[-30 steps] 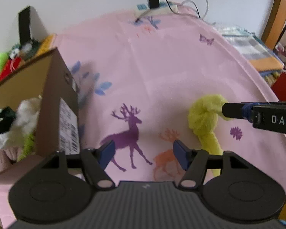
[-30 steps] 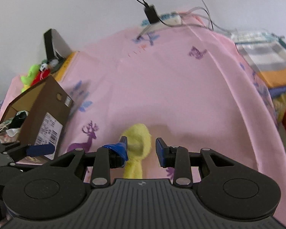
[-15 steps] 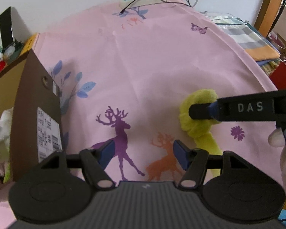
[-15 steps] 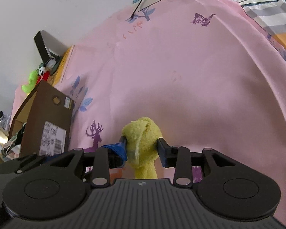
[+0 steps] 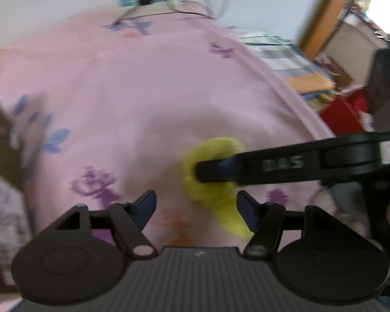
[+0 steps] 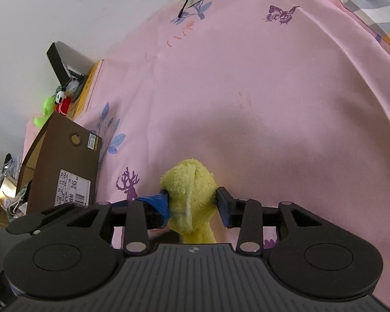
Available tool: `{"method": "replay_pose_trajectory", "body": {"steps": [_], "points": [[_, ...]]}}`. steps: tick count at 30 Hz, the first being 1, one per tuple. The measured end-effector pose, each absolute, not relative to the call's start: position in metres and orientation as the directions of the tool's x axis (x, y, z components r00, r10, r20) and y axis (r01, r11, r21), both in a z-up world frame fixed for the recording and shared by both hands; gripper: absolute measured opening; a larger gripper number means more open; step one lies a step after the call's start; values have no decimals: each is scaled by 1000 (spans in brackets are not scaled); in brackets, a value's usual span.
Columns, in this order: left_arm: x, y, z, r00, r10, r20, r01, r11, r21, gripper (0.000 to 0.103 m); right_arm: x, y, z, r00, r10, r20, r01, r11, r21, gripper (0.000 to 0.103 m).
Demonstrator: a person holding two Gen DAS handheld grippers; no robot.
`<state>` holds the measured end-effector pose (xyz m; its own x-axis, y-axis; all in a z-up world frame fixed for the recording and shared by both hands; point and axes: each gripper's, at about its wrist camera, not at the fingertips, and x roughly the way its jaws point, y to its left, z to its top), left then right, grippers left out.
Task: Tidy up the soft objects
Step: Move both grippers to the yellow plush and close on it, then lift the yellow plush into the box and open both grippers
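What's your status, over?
Right gripper opening, yellow towel between pads. Left gripper open, empty. Box off left, path clear.

Black right claw (image 6: 192, 204) with blue pads, ribbed grey housing.

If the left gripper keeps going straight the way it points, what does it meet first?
Probably the pink printed cloth: nothing sits between the open left gripper's fingers. The yellow knotted towel, between the right gripper's opening fingers, lies just right of that line; blur leaves depth uncertain.
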<state>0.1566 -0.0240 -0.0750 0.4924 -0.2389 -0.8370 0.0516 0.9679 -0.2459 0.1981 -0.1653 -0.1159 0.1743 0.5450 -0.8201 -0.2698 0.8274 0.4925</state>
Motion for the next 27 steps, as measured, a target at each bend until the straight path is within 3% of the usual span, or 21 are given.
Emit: {"method": "replay_pose_trajectory", "body": {"steps": [5, 6, 9, 19, 27], "points": [[165, -42, -88, 482, -287, -828, 109, 957, -268, 66, 199, -166, -116, 152, 556, -817, -282, 817, 503, 23], [166, -43, -92, 480, -286, -829, 104, 957, -270, 56, 199, -166, -115, 151, 556, -817, -291, 815, 501, 23], [168, -41, -96, 488, -298, -821, 92, 952, -291, 40, 199, -168, -116, 144, 562, -815, -295, 810, 506, 23], [149, -47, -87, 518, -231, -823, 154, 972, -176, 39, 190, -162, -112, 107, 580, -807, -311, 791, 527, 22], [109, -36, -73, 558, -155, -815, 150, 985, -85, 39, 163, -133, -99, 57, 600, -798, -443, 731, 518, 22]]}}
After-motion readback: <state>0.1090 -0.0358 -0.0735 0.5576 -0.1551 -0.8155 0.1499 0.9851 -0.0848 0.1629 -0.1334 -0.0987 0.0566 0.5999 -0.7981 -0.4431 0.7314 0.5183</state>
